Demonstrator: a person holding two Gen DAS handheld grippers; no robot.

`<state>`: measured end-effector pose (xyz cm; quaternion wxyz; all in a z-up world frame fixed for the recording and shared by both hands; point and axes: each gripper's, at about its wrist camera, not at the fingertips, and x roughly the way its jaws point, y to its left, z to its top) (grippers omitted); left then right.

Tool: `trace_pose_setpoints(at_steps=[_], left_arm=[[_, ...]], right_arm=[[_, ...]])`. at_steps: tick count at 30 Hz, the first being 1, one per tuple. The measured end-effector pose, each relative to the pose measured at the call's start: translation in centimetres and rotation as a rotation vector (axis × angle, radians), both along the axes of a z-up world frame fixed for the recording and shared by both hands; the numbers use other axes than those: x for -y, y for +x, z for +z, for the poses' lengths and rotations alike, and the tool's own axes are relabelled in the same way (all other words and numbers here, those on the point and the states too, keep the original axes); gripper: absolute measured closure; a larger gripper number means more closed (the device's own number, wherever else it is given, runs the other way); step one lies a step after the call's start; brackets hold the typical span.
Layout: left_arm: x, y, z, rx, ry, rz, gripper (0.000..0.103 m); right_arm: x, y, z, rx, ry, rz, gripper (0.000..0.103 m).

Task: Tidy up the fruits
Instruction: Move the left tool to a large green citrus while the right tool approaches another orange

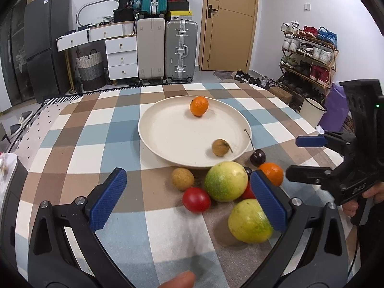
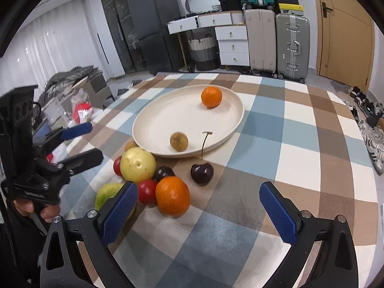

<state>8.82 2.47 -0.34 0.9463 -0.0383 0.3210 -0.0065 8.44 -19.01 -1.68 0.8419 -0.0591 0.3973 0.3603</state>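
Note:
A cream plate [image 1: 168,129] [image 2: 168,115] holds an orange [image 1: 199,106] [image 2: 211,96] and a brown longan [image 1: 220,147] [image 2: 178,141]. In front of it lies a heap: two green-yellow round fruits [image 1: 226,181] [image 1: 248,220], a red tomato [image 1: 196,199], a second longan [image 1: 182,178], another orange [image 1: 271,173] [image 2: 172,196] and a dark cherry [image 1: 257,157] [image 2: 202,172]. My left gripper [image 1: 186,174] [image 2: 96,141] hangs open over the heap's left side, gripping nothing. My right gripper [image 2: 196,186] [image 1: 291,157] is open too, just short of the near orange and the cherry.
A checked cloth [image 2: 264,124] covers the table, whose far edge runs behind the plate. Beyond it stand suitcases [image 1: 181,50], white drawers [image 1: 121,57], a shoe rack [image 1: 309,55] and a white bucket [image 1: 312,110]. A person's thumb [image 1: 177,280] shows at the bottom.

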Motion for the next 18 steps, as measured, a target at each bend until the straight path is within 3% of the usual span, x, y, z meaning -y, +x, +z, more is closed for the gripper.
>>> trace_pose_setpoints(at_steps=[12, 18], left_arm=[[2.4, -3.1, -0.8, -0.044, -0.013, -0.014, 0.000], [4.3, -3.3, -1.3, -0.068, 0.007, -0.042, 0.000]], right_arm=[[-0.9, -0.6, -1.0, -0.023, -0.060, 0.061, 0.001], [-1.3, -0.8, -1.4, -0.023, -0.092, 0.077, 0.009]])
